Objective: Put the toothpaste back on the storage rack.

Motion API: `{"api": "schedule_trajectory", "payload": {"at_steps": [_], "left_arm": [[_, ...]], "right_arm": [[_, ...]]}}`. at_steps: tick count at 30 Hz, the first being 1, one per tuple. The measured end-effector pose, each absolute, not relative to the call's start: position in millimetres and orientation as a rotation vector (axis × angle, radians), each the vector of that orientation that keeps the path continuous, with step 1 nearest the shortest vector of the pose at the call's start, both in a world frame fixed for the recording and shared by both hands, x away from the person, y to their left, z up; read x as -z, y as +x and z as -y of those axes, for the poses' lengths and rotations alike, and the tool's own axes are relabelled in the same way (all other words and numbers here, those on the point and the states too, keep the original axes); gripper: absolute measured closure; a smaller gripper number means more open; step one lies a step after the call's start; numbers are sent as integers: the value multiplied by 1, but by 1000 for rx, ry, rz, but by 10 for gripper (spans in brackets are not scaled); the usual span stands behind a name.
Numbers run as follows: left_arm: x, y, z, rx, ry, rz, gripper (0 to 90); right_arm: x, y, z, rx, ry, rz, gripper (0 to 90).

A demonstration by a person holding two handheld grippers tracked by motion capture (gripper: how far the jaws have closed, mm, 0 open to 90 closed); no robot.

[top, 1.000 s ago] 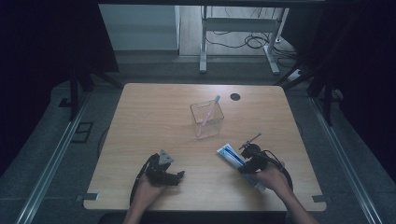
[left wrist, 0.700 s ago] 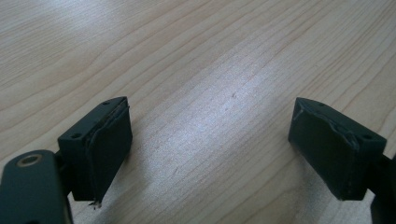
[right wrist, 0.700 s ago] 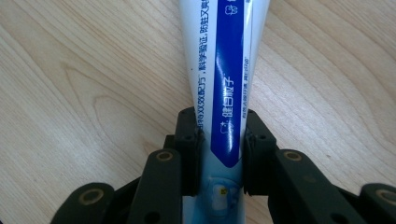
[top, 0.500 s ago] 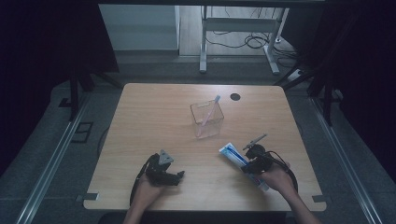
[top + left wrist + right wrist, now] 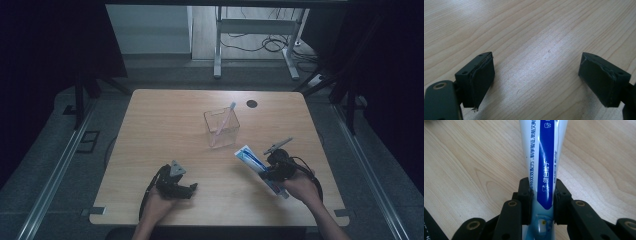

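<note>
A white and blue toothpaste tube [image 5: 248, 156] is pinched near its lower end by my right gripper [image 5: 268, 172] at the table's front right. The tube slants up and to the left, its flat end off the wood. In the right gripper view the two pads press on both sides of the tube [image 5: 544, 157], and my right gripper [image 5: 542, 188] is shut on it. My left gripper [image 5: 192, 189] rests low at the front left, its jaws wide apart over bare wood [image 5: 536, 80] with nothing between them.
A clear square holder [image 5: 221, 131] stands near the table's middle with a pink and blue toothbrush [image 5: 226, 116] leaning in it. A round black grommet [image 5: 251, 104] sits behind it. The wooden table [image 5: 165, 120] ends in dark floor on all sides.
My right hand has risen a little with the toothpaste tube, whose free end now sits higher. The left hand and gripper have kept still.
</note>
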State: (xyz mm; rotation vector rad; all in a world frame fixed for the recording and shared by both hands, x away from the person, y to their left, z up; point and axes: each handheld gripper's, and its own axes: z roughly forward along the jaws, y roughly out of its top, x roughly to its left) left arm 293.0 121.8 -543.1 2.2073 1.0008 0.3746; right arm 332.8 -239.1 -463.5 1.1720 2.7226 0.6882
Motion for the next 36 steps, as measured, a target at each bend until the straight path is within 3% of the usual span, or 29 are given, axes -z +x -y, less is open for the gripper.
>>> {"api": "schedule_trajectory", "payload": {"at_steps": [36], "left_arm": [[543,293,-122,-376,2205,-1001,136]], "right_arm": [[411,358,219,-833,1076,-2691,723]]}}
